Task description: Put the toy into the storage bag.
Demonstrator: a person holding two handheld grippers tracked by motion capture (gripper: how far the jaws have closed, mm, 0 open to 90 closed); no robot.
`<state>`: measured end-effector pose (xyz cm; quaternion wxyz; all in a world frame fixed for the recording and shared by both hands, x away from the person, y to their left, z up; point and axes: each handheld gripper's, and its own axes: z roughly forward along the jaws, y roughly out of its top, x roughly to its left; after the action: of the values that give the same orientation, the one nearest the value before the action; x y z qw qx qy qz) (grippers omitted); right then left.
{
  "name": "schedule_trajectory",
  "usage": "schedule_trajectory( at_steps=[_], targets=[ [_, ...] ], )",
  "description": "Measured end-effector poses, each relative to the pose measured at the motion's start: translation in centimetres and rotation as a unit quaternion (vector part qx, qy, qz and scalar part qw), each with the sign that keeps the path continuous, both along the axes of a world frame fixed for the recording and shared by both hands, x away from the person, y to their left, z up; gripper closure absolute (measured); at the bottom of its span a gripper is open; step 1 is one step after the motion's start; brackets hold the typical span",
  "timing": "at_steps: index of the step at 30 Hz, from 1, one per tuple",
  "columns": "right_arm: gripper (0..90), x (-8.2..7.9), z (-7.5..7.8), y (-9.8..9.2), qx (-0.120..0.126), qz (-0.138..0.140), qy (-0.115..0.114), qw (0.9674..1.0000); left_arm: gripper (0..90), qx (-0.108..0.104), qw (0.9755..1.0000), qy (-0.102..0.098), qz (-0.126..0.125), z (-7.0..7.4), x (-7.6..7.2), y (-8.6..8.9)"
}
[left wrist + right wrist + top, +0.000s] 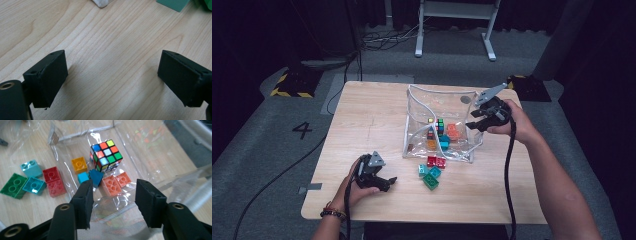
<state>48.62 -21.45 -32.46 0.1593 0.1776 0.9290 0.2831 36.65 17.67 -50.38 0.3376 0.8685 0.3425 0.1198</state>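
Observation:
A clear plastic bag (439, 100) (140, 150) stands open on the wooden table (372, 115). In it lie a colour cube (440, 125) (106, 153), orange bricks (452, 131) (116, 182), a yellow brick (79, 165) and a blue brick (96, 177). In front of the bag sit red bricks (436, 161) (53, 181), teal bricks (423, 170) (34, 185) and a green brick (430, 182) (13, 185). My right gripper (472, 123) (113, 192) hangs open over the bag's right edge, holding no brick. Low on the table at the front left, my left gripper (389, 181) (112, 67) is open and empty, pointing toward the loose bricks.
Bare wood lies between the left gripper's jaws, with a teal-green brick corner (175, 3) just beyond. Cables trail from both grippers off the near edge. A white metal frame (457, 10) stands on the floor behind the table.

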Motion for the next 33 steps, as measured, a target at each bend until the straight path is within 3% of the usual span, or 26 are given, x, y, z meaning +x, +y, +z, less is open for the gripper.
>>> schedule_trajectory(
  at_steps=[6,10,12,17,22,30,33],
  targets=[
    [42.3,-1.1,0.6,-1.8,0.059,-0.024,-0.019,0.9978,9.4,0.000,1.0000,0.000,0.000,0.0,0.0,0.0],
    [36.6,-2.4,1.3,-3.2,0.097,-0.034,-0.044,0.9937,9.4,0.000,1.0000,0.000,0.000,0.0,0.0,0.0],
    [32.3,-3.1,1.4,-3.8,0.115,-0.044,-0.046,0.9913,9.4,0.000,1.0000,0.000,0.000,0.0,0.0,0.0],
    [25.7,-5.0,1.0,-4.9,0.122,-0.045,-0.074,0.9887,9.4,0.000,1.0000,0.000,0.000,0.0,0.0,0.0],
    [23.4,-6.8,0.5,-6.3,0.154,-0.054,-0.086,0.9828,9.4,0.000,1.0000,0.000,0.000,0.0,0.0,0.0],
    [22.8,-8.9,-2.0,-7.6,0.164,-0.056,-0.084,0.9813,9.4,0.000,1.0000,0.000,0.000,0.0,0.0,0.0],
    [22.8,-9.7,-3.3,-7.6,0.159,-0.047,-0.079,0.9829,9.4,0.000,1.0000,0.000,0.000,0.0,0.0,0.0]
  ],
)
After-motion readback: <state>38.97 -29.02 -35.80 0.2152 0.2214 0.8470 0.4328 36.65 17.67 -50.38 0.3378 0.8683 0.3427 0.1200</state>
